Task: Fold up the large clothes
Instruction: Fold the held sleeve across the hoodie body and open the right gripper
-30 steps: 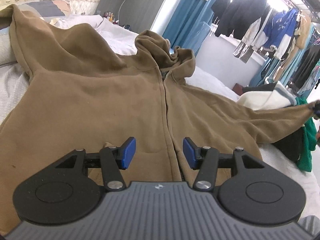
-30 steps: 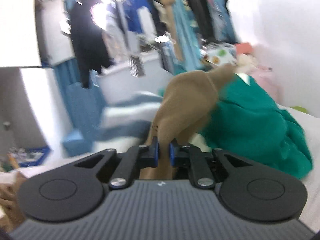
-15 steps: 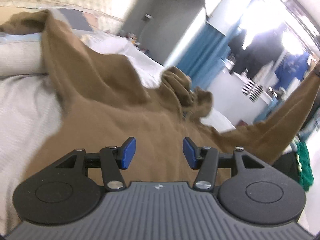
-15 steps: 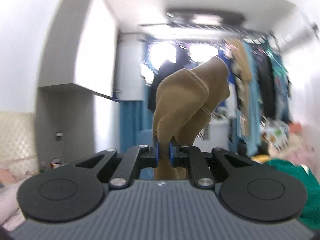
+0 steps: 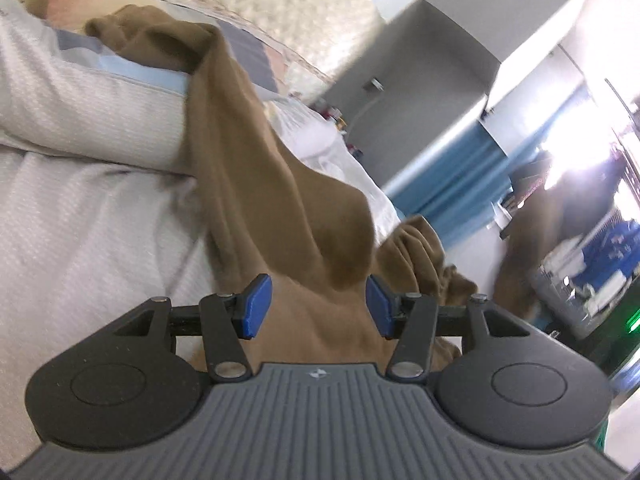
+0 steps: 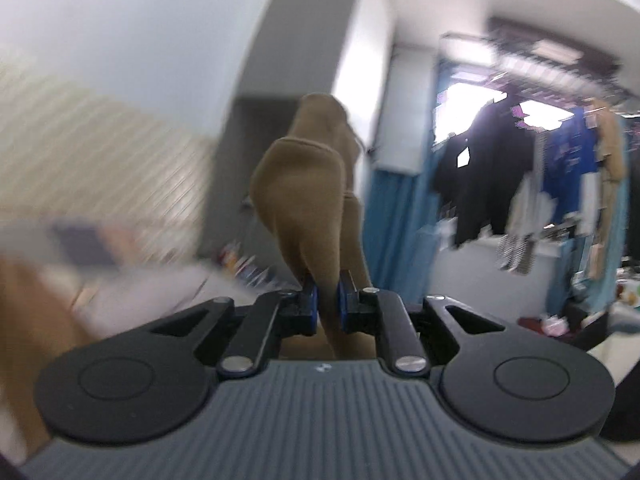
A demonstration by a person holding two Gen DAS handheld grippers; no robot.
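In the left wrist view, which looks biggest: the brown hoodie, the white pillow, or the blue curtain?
1. Brown hoodie
2. White pillow, though nearness to the camera enlarges both
3. Blue curtain, farther away, so its true size is unsure

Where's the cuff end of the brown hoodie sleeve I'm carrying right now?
In the right wrist view, the brown fleece hoodie sleeve is pinched in the shut right gripper, centre frame, sticking up above the blue pads.

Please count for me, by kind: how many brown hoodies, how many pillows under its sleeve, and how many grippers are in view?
Brown hoodie: 1
Pillow: 1
Grippers: 2, the left gripper and the right gripper
Total: 4
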